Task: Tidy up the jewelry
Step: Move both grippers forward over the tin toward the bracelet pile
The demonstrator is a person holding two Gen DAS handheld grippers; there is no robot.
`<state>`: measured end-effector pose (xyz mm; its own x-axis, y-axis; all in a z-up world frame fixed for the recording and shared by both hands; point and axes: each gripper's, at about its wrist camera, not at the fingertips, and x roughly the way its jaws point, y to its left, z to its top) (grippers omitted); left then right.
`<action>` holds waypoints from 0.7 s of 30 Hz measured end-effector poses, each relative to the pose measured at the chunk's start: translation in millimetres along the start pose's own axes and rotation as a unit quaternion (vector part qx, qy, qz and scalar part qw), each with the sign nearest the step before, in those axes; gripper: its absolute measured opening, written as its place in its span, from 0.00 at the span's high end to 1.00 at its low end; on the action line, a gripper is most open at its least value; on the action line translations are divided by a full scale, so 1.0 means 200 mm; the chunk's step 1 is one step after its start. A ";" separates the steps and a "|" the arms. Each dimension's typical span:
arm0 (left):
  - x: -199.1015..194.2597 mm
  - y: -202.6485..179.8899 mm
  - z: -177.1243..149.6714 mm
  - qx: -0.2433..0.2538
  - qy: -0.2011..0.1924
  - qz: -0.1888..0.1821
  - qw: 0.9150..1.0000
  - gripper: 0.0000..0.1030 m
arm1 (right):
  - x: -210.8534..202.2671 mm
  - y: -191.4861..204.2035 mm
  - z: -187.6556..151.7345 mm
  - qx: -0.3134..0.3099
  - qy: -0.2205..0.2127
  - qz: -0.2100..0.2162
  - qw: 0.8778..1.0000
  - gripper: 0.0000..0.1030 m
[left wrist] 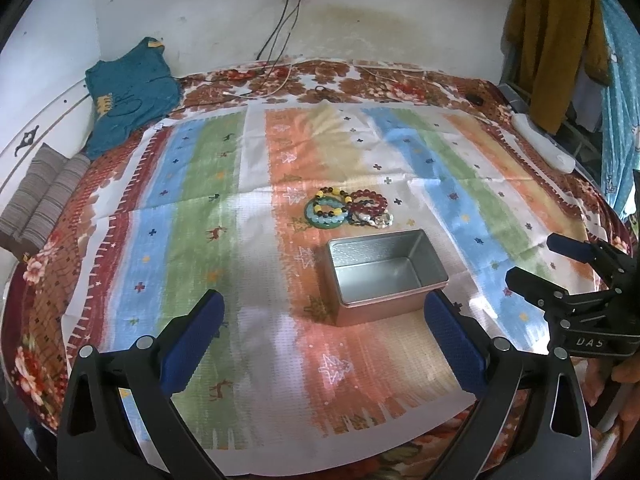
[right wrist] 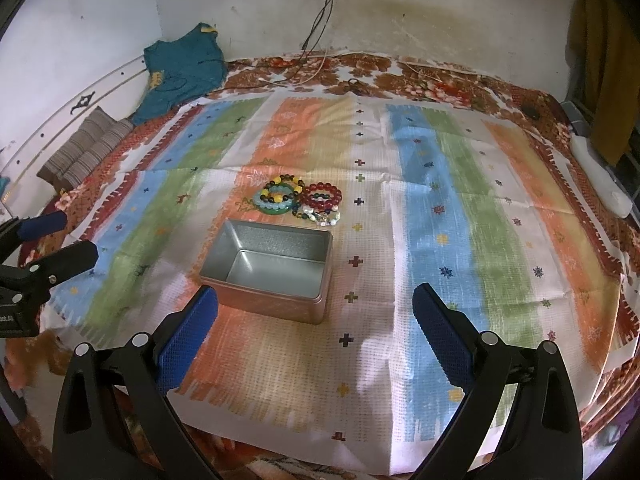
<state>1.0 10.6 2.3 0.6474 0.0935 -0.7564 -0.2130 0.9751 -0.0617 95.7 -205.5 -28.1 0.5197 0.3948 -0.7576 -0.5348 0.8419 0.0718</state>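
Observation:
A pile of beaded bracelets [left wrist: 346, 208] [right wrist: 300, 200] lies on the striped cloth: yellow and black beads, pale blue beads on a green ring, dark red beads, a silvery piece. Just in front of it stands an empty metal tin [left wrist: 386, 276] [right wrist: 268, 268] with no lid. My left gripper [left wrist: 324, 308] is open, hovering near the tin's front, with nothing between its blue pads. My right gripper [right wrist: 316, 304] is open too, to the right of the tin's near corner. Each gripper also shows at the edge of the other view: the right gripper [left wrist: 532, 258], the left gripper [right wrist: 80, 236].
The striped cloth [left wrist: 200, 184] covers a floral bedspread [left wrist: 44, 292]. A teal garment [left wrist: 128, 92] and folded striped fabric [left wrist: 40, 196] lie at the back left. Cables [left wrist: 280, 48] hang from a wall socket. A white object [left wrist: 544, 144] sits at the right edge, near hanging clothes [left wrist: 556, 40].

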 end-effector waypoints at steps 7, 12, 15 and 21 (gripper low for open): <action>0.02 0.01 0.01 -0.006 -0.004 0.017 1.000 0.05 | 0.03 -0.02 0.00 0.010 0.002 0.001 1.000 0.04; 0.03 -0.02 0.02 0.004 -0.005 0.029 1.000 0.05 | 0.03 -0.02 0.00 0.010 0.000 -0.001 1.000 0.04; 0.04 -0.02 0.04 0.006 -0.007 0.040 0.999 0.05 | 0.04 -0.03 0.02 0.012 0.000 -0.004 1.000 0.04; 0.06 -0.03 0.10 0.007 -0.019 0.045 0.999 0.05 | 0.08 -0.05 0.07 0.001 -0.005 -0.022 1.000 0.04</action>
<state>24.8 9.0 6.8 0.6535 0.1888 -0.7330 -0.2611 0.9652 0.0158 119.0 -201.0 -32.1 0.5485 0.3614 -0.7540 -0.5098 0.8593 0.0411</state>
